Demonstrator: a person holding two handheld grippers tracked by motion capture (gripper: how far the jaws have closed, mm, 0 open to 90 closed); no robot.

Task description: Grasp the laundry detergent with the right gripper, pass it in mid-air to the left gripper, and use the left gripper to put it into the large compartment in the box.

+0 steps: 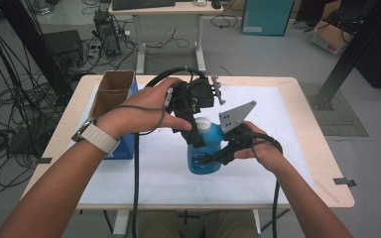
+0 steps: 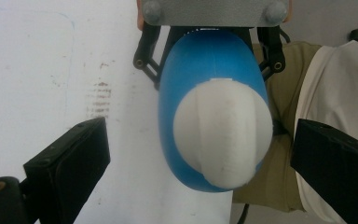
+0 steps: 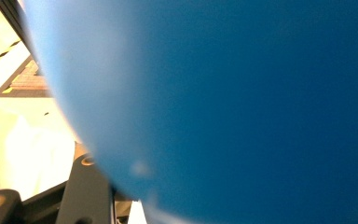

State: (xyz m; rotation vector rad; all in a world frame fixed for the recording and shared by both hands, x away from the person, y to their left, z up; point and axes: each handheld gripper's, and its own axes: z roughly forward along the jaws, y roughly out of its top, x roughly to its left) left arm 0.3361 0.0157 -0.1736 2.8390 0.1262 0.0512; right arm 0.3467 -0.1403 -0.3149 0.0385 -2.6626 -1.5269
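blue bottle [image 1: 204, 151] with a white cap [image 1: 203, 124] stands upright at the middle of the high view, on the white sheet [image 1: 278, 129] that covers most of the wooden table [image 1: 322, 163]. right gripper [image 1: 223, 148] comes in from the lower right of that frame and is clamped on the bottle's body, its black linkage wrapped against the blue side and its grey three-cornered plate [image 1: 236, 116] sticking up beside the cap. in the right gripper view the bottle [image 3: 233, 107] is pressed so close to the lens that it is a blue blur across most of the frame, with one black jaw at the lower left edge.

left gripper [image 1: 196, 130] reaches down from the upper middle of the high view, held by the hand with a white watch strap [image 1: 99, 138] at the wrist, and sits just over the cap. in the left gripper view the cap [image 2: 223, 133] fills the centre, seen from above, and the two black jaws stand wide apart at the lower left and lower right corners, one on each side of it and clear of it, so this gripper is open. the right gripper's linkage shows at the top of that frame, gripping the bottle [image 2: 209, 60] on both sides.

brown cardboard box [image 1: 111, 91] with a blue side stands at the left of the high view, by the left wrist, near the table's far left corner.
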